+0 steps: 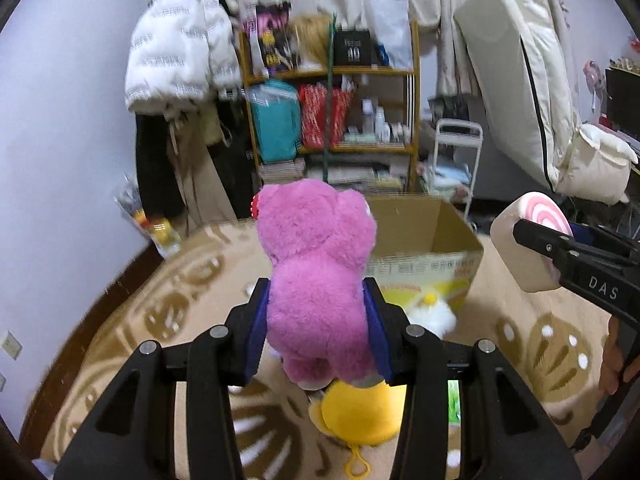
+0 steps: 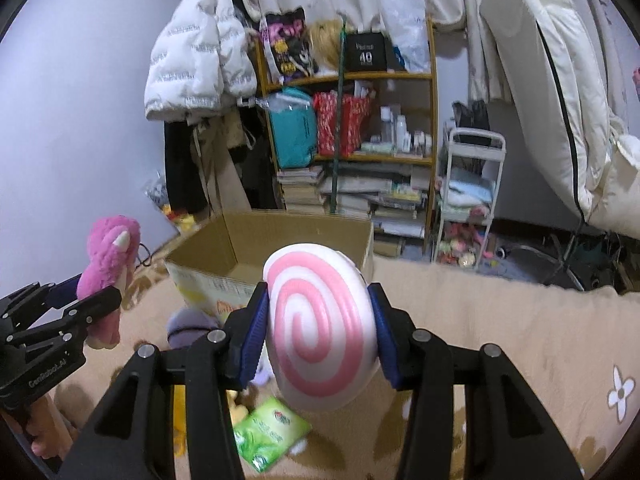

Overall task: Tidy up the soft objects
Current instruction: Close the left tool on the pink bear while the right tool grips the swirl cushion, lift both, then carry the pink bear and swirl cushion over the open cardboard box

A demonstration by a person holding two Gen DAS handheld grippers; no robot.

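Left wrist view, carton: cardboard box (image 1: pixel 436 236) stands open on the beige rug (image 1: pixel 132 320), just past both my claws; I judge it the drop spot, nothing seen inside yet.
Pink plush: pink plush toy (image 1: pixel 316 272) is clenched in my left gripper (image 1: pixel 316 320), pads squeezing its body, head toward the box, lifted off the rug.
Swirl cushion: pink-and-white swirl cushion (image 2: pixel 320 328) is gripped in my right gripper (image 2: pixel 320 328), pads pressed on both sides, held up near the box's front wall.
Doing it well: carry each toy clear over the rim before letting go; go one at a time so my claws don't bump over the opening; soft bodies sag, so keep them high.
In the way: box's near wall; the two claws sit close side by side.
Left on rug: yellow plush (image 1: pixel 360 412) under my left claw, white fluffy toy (image 1: pixel 432 312) by the box, purple plush (image 2: pixel 188 324), green tissue pack (image 2: pixel 268 432).
Background: cluttered shelf (image 2: pixel 352 120) behind the box, not involved.
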